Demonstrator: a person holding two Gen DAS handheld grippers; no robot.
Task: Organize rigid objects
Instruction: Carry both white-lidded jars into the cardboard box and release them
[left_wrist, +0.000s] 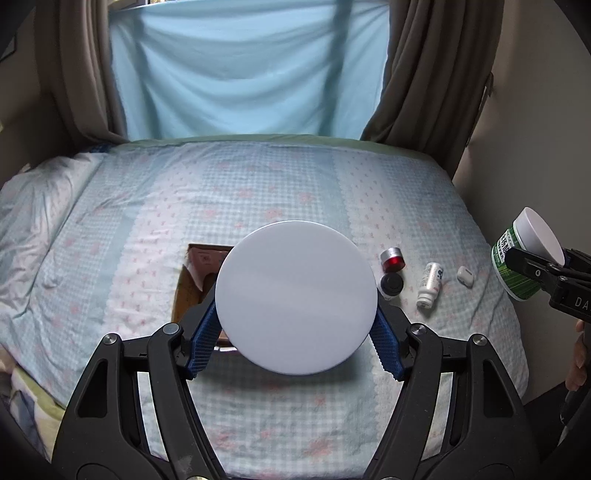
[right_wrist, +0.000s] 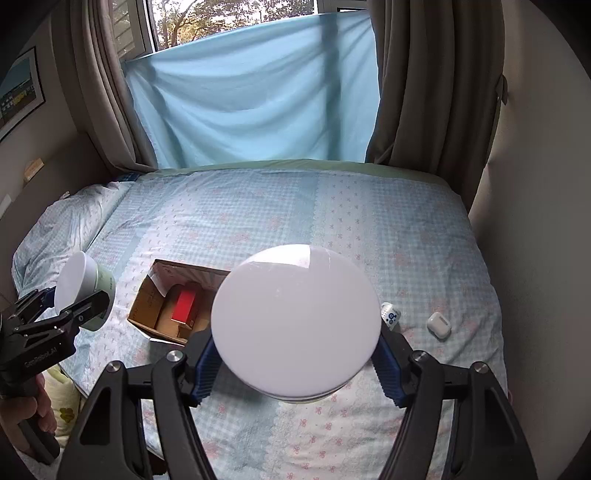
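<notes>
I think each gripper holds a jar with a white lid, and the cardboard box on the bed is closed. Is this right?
Not quite: the cardboard box is open, not closed. The right wrist view shows a red packet and brown cartons inside it. The rest holds: the left gripper and the right gripper each hold a jar with a white lid.

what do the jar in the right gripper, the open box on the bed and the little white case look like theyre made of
Jar: probably plastic, smooth matte white lid, printed green label.
Box: cardboard, brown, dull, flaps folded open.
Case: likely hard plastic, white, slightly shiny, rounded corners.
</notes>
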